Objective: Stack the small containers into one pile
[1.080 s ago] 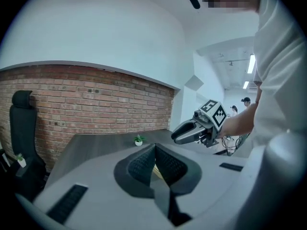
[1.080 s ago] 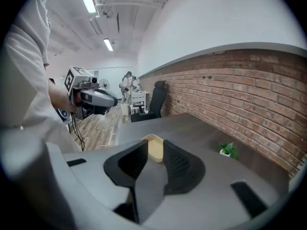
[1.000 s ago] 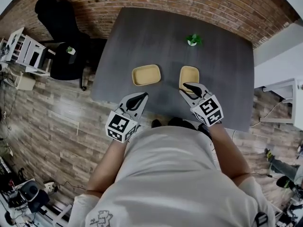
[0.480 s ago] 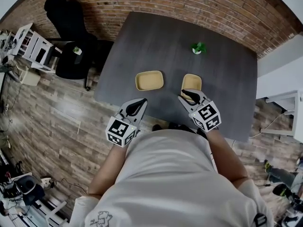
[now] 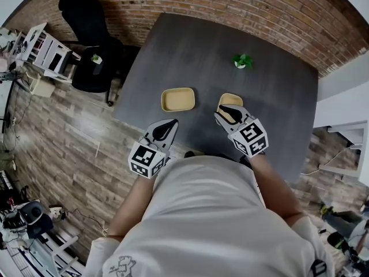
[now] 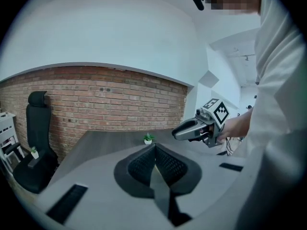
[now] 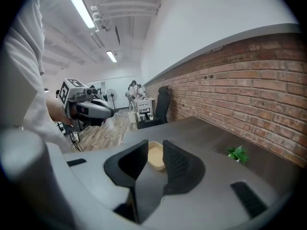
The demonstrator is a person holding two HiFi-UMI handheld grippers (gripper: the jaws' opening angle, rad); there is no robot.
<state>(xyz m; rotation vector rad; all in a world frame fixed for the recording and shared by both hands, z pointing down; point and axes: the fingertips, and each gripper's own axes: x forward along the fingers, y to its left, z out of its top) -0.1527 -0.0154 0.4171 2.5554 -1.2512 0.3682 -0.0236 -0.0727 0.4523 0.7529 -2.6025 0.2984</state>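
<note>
Beneath the right tool [image 5: 229, 114], advanced since before, lay the right container [image 5: 232, 98]; jaws apart, empty. Left tool [image 5: 166, 127] stayed closed, empty.

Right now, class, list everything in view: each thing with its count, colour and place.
Table: one, dark grey, centre, against a brick wall.
Containers: two, yellow, side by side near the table's near edge: left container, right container.
Plant: one, green in a white pot, far part of the table.
Chair: one, black, left of the table.
Shelf: one, white, far left on the wooden floor.
Left gripper: one, grey and black, shut, empty, at the table's near edge.
Right gripper: one, same colours, open, over the right container.
</note>
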